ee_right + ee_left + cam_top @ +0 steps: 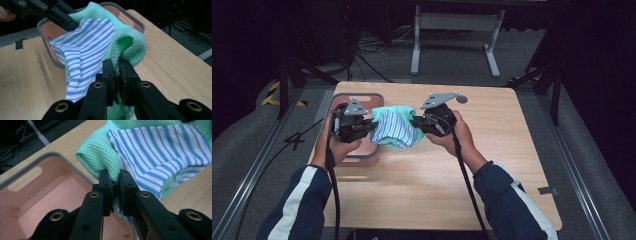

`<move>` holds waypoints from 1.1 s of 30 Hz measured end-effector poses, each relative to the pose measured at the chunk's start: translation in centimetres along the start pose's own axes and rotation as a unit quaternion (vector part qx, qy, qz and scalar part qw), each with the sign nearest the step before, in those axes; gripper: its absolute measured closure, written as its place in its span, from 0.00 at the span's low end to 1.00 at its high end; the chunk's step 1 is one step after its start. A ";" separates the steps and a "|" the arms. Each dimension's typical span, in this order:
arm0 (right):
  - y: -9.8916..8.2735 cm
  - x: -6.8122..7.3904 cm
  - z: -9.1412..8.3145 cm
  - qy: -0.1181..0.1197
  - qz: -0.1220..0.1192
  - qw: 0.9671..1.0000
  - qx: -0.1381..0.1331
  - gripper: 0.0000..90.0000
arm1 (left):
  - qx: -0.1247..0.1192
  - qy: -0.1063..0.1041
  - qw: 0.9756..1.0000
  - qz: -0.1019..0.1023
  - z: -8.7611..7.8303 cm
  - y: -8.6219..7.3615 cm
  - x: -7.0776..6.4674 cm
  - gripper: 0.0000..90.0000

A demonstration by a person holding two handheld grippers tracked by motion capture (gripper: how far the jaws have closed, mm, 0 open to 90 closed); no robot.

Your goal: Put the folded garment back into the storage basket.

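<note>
The left hand-held gripper [371, 126] and right hand-held gripper [416, 123] were each clamped on an opposite end of the green-and-striped cloth bundle [394, 127], suspending it between them above the pink bin [371, 154] near the tabletop's [492, 140] far left corner, evidently to keep it gathered for carrying.

My left gripper [371, 126] and right gripper [416, 123] face each other, held level above the table, jaws clamped tight; my forearms reach in from below, sleeves dark with white stripes
</note>
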State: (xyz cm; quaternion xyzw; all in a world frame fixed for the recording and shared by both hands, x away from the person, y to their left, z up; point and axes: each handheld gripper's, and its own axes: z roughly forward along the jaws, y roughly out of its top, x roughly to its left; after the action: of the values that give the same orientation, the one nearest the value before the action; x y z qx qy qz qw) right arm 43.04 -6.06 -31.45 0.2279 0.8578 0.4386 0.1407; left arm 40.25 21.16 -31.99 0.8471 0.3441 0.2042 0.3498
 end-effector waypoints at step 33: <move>5.2 4.8 10.3 0.045 -0.020 0.999 0.013 0.93 | 0.047 0.067 0.996 -0.044 -3.1 -5.8 6.5 0.91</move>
State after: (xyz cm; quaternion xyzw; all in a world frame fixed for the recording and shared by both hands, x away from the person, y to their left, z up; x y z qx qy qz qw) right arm 44.83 6.12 -33.34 0.1927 0.8734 0.4340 0.1080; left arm 40.28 30.32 -33.50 0.8310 0.4128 0.2288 0.2944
